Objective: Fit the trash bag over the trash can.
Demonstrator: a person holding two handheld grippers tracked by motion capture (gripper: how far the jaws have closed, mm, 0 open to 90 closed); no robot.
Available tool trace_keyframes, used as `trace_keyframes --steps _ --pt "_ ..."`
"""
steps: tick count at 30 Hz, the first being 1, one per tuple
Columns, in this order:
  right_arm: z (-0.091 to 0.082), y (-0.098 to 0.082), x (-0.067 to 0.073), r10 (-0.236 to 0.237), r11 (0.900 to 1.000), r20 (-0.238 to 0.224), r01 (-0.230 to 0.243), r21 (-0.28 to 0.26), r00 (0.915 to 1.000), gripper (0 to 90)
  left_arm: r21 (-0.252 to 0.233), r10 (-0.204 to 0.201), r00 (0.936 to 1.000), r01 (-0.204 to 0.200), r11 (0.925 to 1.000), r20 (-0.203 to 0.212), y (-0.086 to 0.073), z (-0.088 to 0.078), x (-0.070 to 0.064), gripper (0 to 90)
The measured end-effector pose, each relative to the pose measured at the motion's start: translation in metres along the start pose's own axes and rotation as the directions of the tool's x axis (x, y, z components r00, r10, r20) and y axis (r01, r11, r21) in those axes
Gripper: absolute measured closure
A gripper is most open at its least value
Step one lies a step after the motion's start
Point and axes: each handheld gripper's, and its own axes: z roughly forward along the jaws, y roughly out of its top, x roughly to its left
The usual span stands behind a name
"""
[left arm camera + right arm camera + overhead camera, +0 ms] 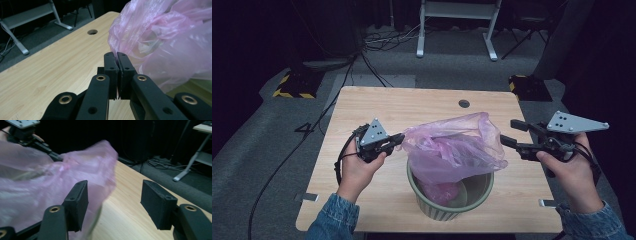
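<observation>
Pink bag edge pinched by left tongs, right tongs spread

Open claw beside pink bag

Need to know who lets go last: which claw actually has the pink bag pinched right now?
The left claw: its jaws are closed on the edge of the pink bag. The right claw stands open beside the bag, gripping nothing.

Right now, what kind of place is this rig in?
Likely a lab or recording studio: dark curtained backdrop, cables across grey carpet, hazard-striped stand base, and a lone wooden table with a grommet hole.
</observation>
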Motion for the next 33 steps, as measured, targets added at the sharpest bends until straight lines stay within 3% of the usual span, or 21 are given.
trace_keyframes --steps 3,5,9,10,12,19,25,29,33 --pt "0.011 -0.003 0.006 0.018 0.999 -0.053 -0.017 0.028 0.9984 33.9 -0.003 0.004 1.0 -0.004 1.0 -0.001 0.002 0.0 -0.002 87.6" --pt "0.021 -0.005 0.009 0.031 0.998 -0.081 -0.027 0.049 0.9962 36.6 -0.004 0.012 0.9999 -0.012 0.9999 0.0 0.003 0.001 -0.003 87.7" --pt "0.036 -0.009 0.01 0.006 0.991 -0.054 0.001 0.134 0.9985 78.3 0.0 0.011 0.9999 -0.011 0.9999 -0.004 0.003 0.001 -0.003 87.7" --pt "0.039 -0.009 0.009 -0.001 0.988 -0.041 0.007 0.157 0.9992 84.3 0.003 0.009 0.9999 -0.009 1.0 -0.007 0.002 0.002 -0.002 87.7" --pt "0.045 -0.013 0.004 -0.014 0.98 -0.001 0.014 0.199 0.9999 87.7 0.01 -0.007 0.9999 0.007 0.9999 -0.009 0.0 0.004 0.002 87.7" --pt "0.062 -0.041 -0.019 0.025 0.951 0.059 -0.042 0.306 0.998 89.5 0.084 -0.032 0.9992 0.034 0.9959 -0.023 -0.015 0.016 0.01 88.5" --pt "0.073 -0.07 -0.023 0.022 0.918 0.052 -0.041 0.394 0.9984 90.0 0.147 -0.043 0.9988 0.047 0.988 -0.024 -0.027 0.023 0.012 89.6" --pt "0.069 -0.082 -0.018 0.026 0.912 0.021 -0.033 0.409 0.9994 90.0 0.185 -0.047 0.9986 0.051 0.9815 -0.024 -0.039 0.023 0.011 89.9" --pt "0.054 -0.092 -0.014 0.042 0.922 -0.004 -0.037 0.386 0.9991 90.0 0.148 -0.087 0.9962 0.086 0.9853 0.002 -0.051 0.013 0.012 89.9"
